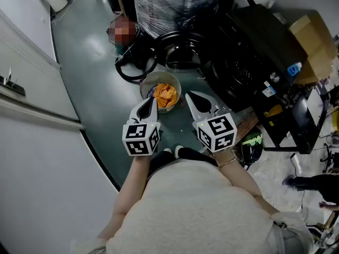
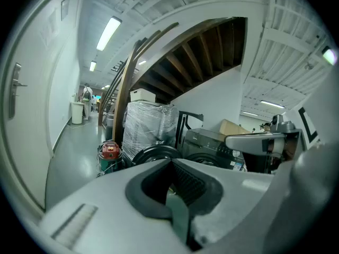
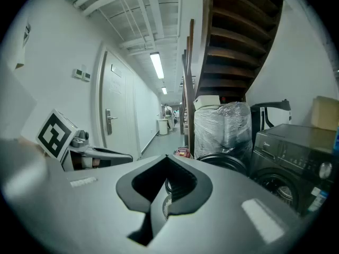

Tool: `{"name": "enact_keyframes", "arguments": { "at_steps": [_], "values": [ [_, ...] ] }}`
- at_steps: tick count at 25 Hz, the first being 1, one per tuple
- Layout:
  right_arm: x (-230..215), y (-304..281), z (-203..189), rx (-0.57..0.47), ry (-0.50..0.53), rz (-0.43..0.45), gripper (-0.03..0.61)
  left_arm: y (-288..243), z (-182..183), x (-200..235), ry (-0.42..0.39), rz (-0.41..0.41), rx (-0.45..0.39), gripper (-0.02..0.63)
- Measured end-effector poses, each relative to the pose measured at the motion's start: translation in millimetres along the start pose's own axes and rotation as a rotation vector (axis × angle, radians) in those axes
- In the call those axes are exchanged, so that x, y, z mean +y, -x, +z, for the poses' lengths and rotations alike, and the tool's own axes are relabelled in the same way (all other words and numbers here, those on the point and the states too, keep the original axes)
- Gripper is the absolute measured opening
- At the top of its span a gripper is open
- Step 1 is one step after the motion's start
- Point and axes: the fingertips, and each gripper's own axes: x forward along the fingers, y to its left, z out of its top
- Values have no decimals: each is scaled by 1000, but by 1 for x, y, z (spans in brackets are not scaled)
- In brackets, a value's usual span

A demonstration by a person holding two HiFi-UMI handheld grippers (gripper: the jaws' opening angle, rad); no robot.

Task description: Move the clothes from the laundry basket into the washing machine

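Note:
A round pale laundry basket (image 1: 145, 85) stands on the green floor and holds orange clothes (image 1: 166, 95). Just beyond it is the black washing machine (image 1: 241, 62), its round door (image 1: 180, 51) swung open towards the basket. My left gripper (image 1: 154, 101) hovers over the basket's near rim, jaws shut and empty. My right gripper (image 1: 188, 96) is to the right of the basket, also shut with nothing in it. The left gripper view shows the left gripper (image 2: 170, 162) with its jaw tips meeting, the machine (image 2: 204, 141) ahead. In the right gripper view the right gripper (image 3: 165, 156) is shut too, the machine (image 3: 288, 157) at right.
A plastic-wrapped stack (image 1: 175, 4) stands behind the machine's door, and a red canister (image 2: 109, 151) with black hose sits to its left. A cardboard box (image 1: 312, 44) rests on the equipment at right. A white wall with a door (image 1: 21, 89) runs along the left.

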Motion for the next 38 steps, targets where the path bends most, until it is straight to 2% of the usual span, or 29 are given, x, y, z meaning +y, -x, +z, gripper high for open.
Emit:
{"name": "enact_keyframes", "arguments": {
  "at_steps": [11, 18, 24, 32, 38],
  "values": [
    [-20, 3, -2, -6, -27, -8, 21, -15, -3, -9, -1, -3, 19, 0],
    [-31, 4, -3, -16, -15, 50, 23, -25, -2, -19, 9, 1, -11, 0],
    [-44, 1, -18, 0, -20, 55, 23, -37, -12, -21, 8, 27, 32, 0],
    [-60, -37, -21, 35, -62, 48, 23, -62, -14, 8, 39, 53, 59, 0],
    [-74, -94, -6, 40, -52, 53, 23, -105, 1, 43, 60, 35, 69, 0]
  ]
}}
